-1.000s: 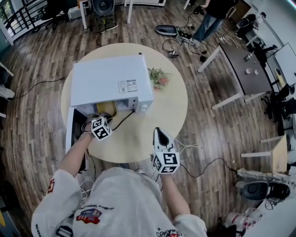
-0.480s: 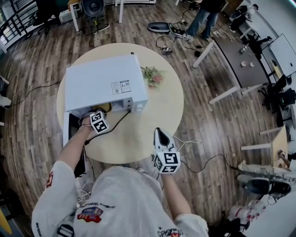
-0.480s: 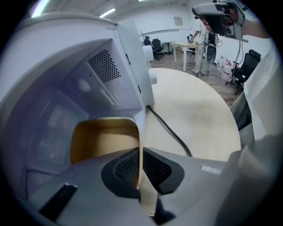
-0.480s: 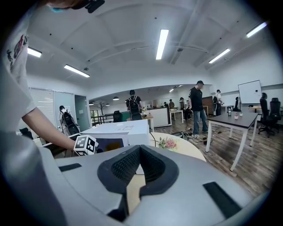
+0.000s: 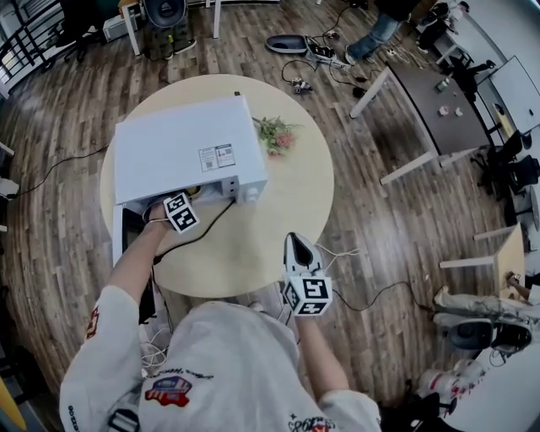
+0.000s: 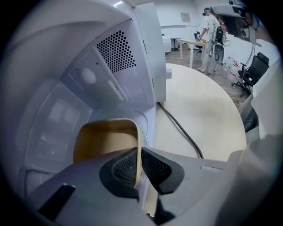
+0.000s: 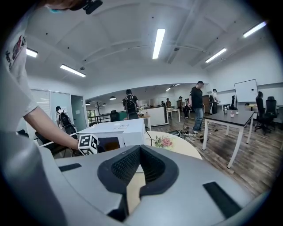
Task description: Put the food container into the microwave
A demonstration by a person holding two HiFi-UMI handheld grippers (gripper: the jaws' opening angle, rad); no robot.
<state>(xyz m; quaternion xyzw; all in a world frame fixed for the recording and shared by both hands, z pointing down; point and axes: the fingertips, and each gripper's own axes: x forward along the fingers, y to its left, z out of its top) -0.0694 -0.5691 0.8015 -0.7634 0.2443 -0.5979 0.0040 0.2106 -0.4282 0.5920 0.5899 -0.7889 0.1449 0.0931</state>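
The left tool (image 6: 139, 162) is seen pressed together on the thin right-hand wall of the tan food container (image 6: 105, 137), which is held inside the cavity of the white microwave (image 5: 181, 148). The container lies straight ahead of this tool and slightly to its left, the pinched wall running along the tool's own line and deeper into the cavity, with the perforated side panel (image 6: 116, 49) above and to the right. Whether the container's base is resting on the cavity floor cannot be told. The right tool (image 5: 297, 251) is held with its jaws together on nothing, just off the near edge of the round counter (image 5: 291, 198) and well apart from the microwave, so the left tool is judged the only one placed to finish the job. The step in hand is taken to be the setting-down: the jaws would need to be spread and the tool drawn straight back toward the person. The microwave door (image 5: 117, 243) is swung open at the person's left, just beside the left forearm. A black cable (image 5: 207, 229) is trailed across the counter from the microwave's front corner, and a small bunch of flowers (image 5: 275, 135) lies beside its right side. Wood flooring (image 5: 363, 211), a dark desk (image 5: 439, 110) and a standing person (image 5: 378, 25) are visible beyond.
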